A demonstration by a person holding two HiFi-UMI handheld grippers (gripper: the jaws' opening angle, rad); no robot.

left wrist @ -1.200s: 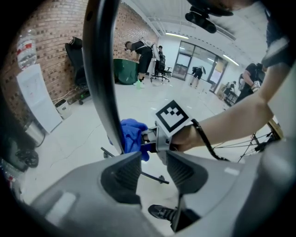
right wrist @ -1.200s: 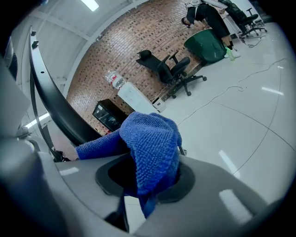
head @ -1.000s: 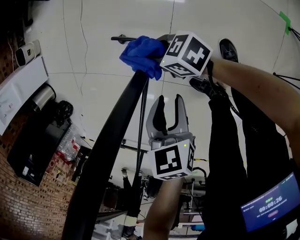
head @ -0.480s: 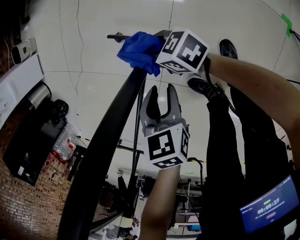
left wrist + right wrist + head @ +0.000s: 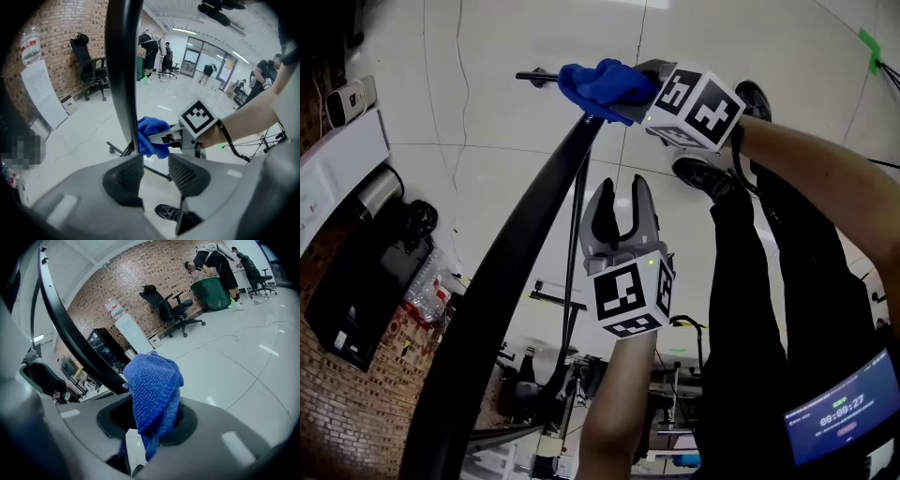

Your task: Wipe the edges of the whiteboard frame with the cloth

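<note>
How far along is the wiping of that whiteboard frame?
Done: the right gripper holds the cloth. In hand: the cloth sits against the frame. Left: no wiped stretch shows, so I cannot tell how much. The left gripper is open beside the frame.

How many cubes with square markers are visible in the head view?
2. One cube is at the top, on the right gripper, beside the blue cloth. The other cube is in the centre, on the left gripper. None seems hidden.
</note>
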